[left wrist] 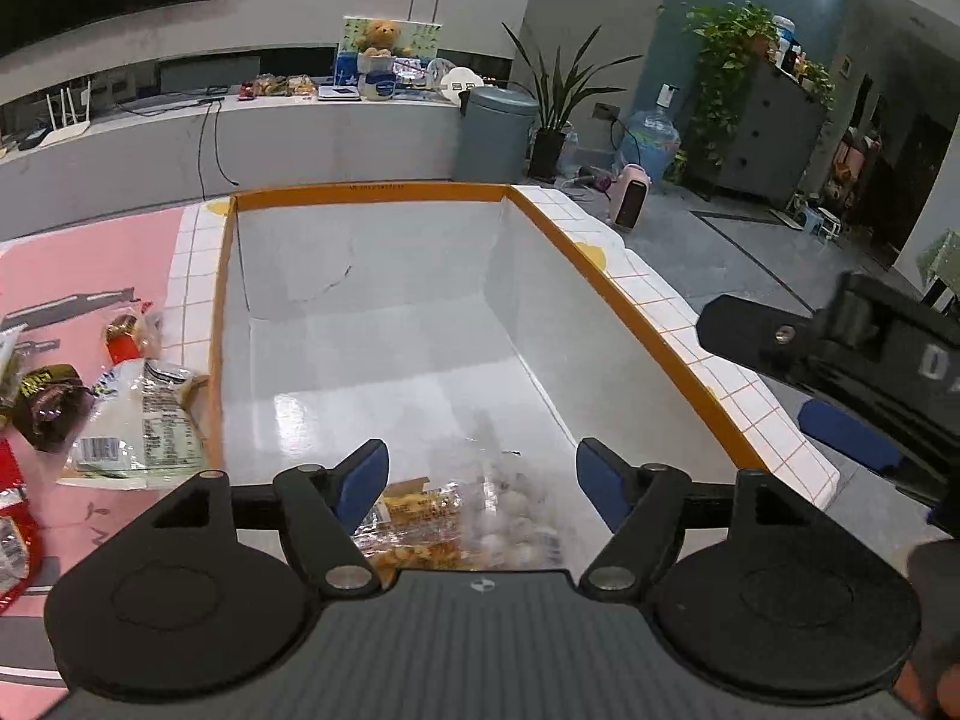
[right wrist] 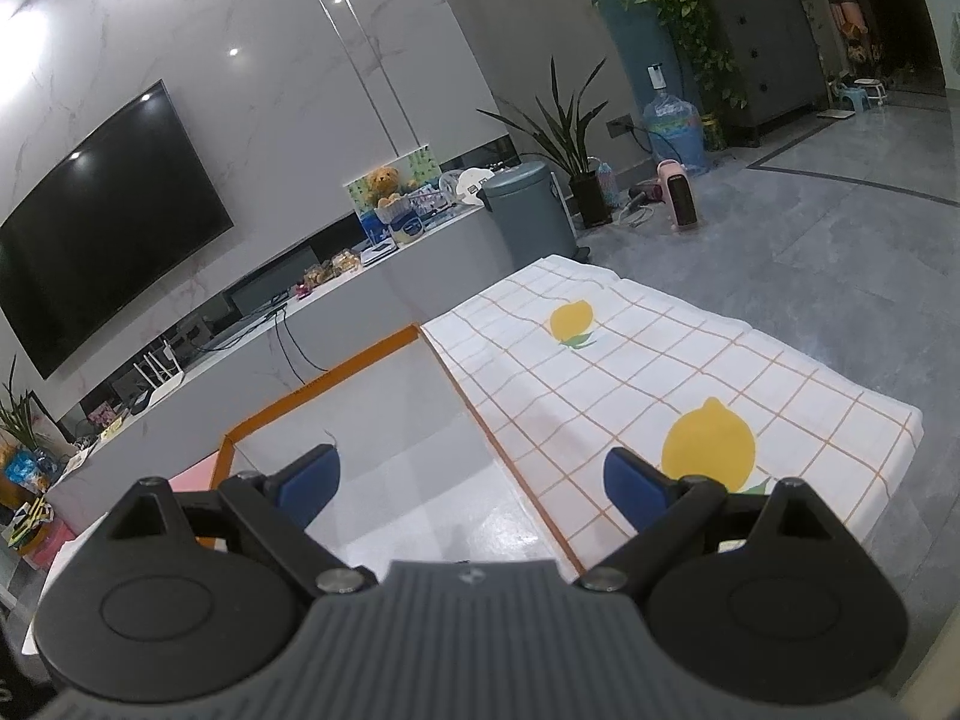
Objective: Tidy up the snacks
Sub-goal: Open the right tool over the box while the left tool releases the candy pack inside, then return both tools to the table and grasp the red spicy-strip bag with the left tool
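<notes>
A white box with an orange rim [left wrist: 372,192] lies open in front of me. In its near end lies a clear, blurred snack bag [left wrist: 456,522] with yellow and pale pieces. My left gripper [left wrist: 480,462] is open above the bag, its blue pads well apart and clear of it. More snacks sit left of the box: a white packet [left wrist: 138,426], a dark brown one [left wrist: 48,402] and a red one [left wrist: 12,528]. My right gripper [right wrist: 471,468] is open and holds nothing, over the box's right rim [right wrist: 468,408]. One of its black fingers [left wrist: 756,330] shows in the left wrist view.
A pink mat [left wrist: 90,258] lies under the loose snacks. The box rests on a white checked cloth with lemon prints [right wrist: 660,360], whose right edge drops to the grey floor. Beyond stand a grey bin [left wrist: 498,132], a TV bench and a small pink heater [left wrist: 630,204].
</notes>
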{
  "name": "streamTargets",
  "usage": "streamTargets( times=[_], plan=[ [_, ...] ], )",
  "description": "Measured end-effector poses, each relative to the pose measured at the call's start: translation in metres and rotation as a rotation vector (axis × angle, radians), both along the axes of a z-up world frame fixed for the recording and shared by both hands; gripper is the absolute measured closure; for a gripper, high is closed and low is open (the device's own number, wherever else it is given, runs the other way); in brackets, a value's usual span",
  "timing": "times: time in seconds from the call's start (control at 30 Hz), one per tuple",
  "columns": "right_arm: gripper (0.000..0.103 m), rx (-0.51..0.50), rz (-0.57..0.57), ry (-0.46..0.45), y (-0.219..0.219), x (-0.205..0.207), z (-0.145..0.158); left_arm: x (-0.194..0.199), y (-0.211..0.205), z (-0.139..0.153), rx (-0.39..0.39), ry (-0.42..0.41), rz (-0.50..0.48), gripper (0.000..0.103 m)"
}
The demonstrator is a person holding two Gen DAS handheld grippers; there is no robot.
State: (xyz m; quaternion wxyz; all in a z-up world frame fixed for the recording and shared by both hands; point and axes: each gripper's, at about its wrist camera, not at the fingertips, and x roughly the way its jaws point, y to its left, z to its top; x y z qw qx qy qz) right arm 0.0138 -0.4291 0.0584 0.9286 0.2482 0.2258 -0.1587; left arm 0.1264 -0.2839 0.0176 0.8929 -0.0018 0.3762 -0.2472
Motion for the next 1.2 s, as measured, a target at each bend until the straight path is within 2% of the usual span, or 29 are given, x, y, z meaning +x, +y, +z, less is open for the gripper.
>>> streamTargets(
  times=[0.23,0.4,0.63,0.73,0.93,1.03,1.2],
  plan=[
    [0.010,-0.020,0.014,-0.028,0.011,0.002,0.005,-0.014,0.018,0.016,0.060,-0.048,0.004,0.018],
    [0.010,-0.039,0.071,-0.068,0.033,0.007,0.011,-0.027,0.045,0.031,0.055,-0.063,0.031,0.018],
    [0.010,-0.159,0.161,-0.123,0.075,0.014,0.016,-0.044,0.106,0.052,0.064,-0.079,0.124,0.017],
    [0.010,-0.170,0.207,-0.176,0.093,0.012,0.019,-0.050,0.140,0.056,0.068,-0.081,0.188,0.017],
    [0.010,-0.107,0.354,-0.283,0.132,0.013,0.023,-0.054,0.212,0.046,0.049,-0.032,0.340,0.016],
    [0.010,-0.092,0.428,-0.272,0.152,0.019,0.020,-0.050,0.241,0.035,0.040,0.003,0.386,0.016],
    [0.010,-0.163,0.504,-0.228,0.186,0.028,0.015,-0.049,0.271,0.015,0.056,0.033,0.417,0.015]
  ],
)
